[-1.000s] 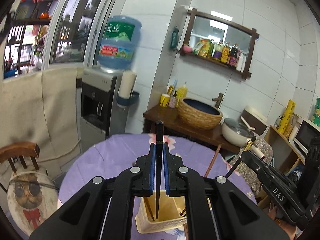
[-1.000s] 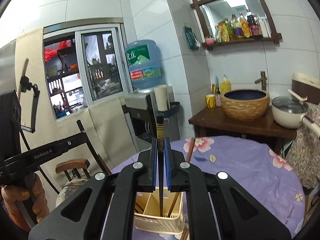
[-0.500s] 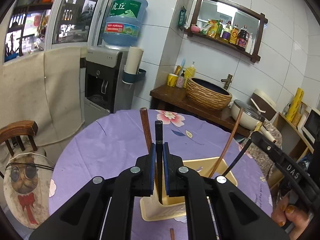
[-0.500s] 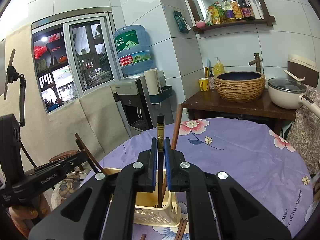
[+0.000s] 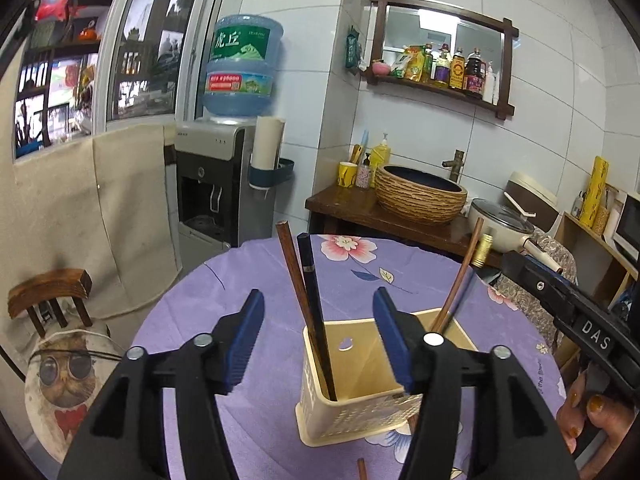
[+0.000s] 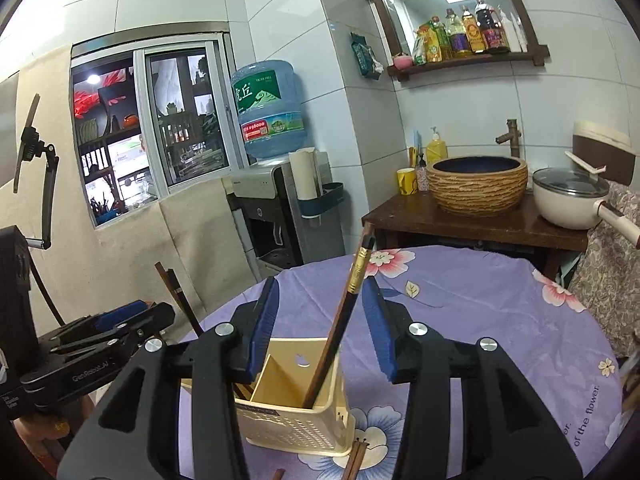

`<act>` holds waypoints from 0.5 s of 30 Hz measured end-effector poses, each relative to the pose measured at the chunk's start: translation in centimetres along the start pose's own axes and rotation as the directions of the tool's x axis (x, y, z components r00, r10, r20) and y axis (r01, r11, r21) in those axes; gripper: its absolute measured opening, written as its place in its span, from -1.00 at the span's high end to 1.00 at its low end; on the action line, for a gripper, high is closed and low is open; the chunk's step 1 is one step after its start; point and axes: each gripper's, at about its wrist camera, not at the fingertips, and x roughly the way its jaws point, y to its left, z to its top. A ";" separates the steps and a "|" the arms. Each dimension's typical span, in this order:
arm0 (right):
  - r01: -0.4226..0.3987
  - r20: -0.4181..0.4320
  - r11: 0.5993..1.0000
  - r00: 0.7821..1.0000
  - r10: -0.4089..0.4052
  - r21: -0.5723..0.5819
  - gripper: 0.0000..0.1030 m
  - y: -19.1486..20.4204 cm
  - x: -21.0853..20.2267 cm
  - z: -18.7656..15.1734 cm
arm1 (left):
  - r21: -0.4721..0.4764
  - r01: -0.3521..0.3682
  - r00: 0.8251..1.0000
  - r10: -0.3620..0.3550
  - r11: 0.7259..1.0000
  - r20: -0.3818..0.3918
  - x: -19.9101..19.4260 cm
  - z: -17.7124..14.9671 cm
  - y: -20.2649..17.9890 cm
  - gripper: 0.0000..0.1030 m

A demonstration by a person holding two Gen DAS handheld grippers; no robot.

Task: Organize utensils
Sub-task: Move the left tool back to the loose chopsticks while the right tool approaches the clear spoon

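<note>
1. Four chopsticks are standing in the cream utensil holder [image 5: 360, 384] on the purple table [image 5: 248, 280]; more chopsticks [image 6: 356, 456] are lying beside its base, waiting.
2. The left gripper [image 5: 318, 340] fingers are opening, nothing between the pads; the black chopstick [image 5: 314, 304] they pinched a second ago is leaning free.
3. The right gripper [image 6: 320, 320] fingers are likewise opening, releasing the gold-banded chopstick [image 6: 344, 312].

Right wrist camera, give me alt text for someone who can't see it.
The right gripper, its blue-padded jaws opening, frames a dark chopstick with a gold band that leans free in a cream plastic utensil basket on a round table with a purple floral cloth. The left gripper shows at the left edge.
</note>
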 end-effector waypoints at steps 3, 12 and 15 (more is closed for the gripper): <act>0.013 -0.011 1.000 1.000 -0.013 0.004 0.14 -0.1 -0.7 -0.4 | 0.020 0.000 1.000 0.000 1.000 0.010 -0.8 -0.6 -0.4 -0.40; 0.083 -0.034 0.994 0.996 -0.085 -0.074 -0.20 0.9 -5.1 -3.6 | 0.014 0.018 0.999 -0.017 1.000 -0.038 -3.0 -4.0 0.1 -0.88; 0.092 -0.079 0.992 0.992 -0.099 -0.083 -0.32 0.8 -5.8 -6.0 | 0.052 0.013 0.994 -0.008 0.999 -0.108 -3.1 -6.3 0.2 -0.88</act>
